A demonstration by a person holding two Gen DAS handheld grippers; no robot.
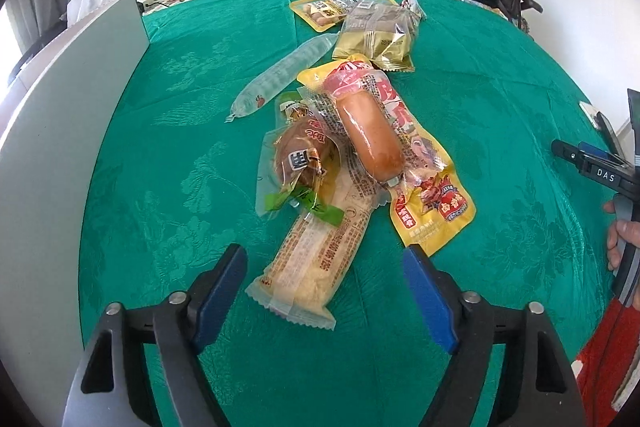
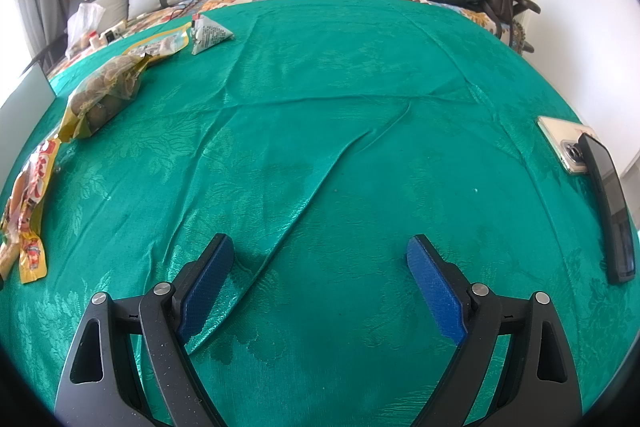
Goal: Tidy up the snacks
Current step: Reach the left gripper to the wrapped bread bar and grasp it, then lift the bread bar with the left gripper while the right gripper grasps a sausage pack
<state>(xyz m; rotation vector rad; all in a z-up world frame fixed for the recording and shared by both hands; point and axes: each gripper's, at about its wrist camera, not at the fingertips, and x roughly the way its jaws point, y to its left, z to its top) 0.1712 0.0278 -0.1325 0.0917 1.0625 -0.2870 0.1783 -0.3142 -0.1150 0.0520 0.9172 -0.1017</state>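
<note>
Green satin cloth point(image 1: 480, 107) is bearing overlapping snack packets point(image 1: 360, 131); left gripper point(image 1: 325, 269), jaws apart and empty, is straddling the wafer bar point(image 1: 316, 259), apparently pinned beneath neighbours, risking dragging them; right gripper point(image 2: 320, 259) is idling, spread.

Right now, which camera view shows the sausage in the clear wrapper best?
The left wrist view: the sausage lies whole near the centre, on top of the yellow packet. The right wrist view shows only a sliver of that pile at its left edge, where the sausage cannot be told apart.
</note>
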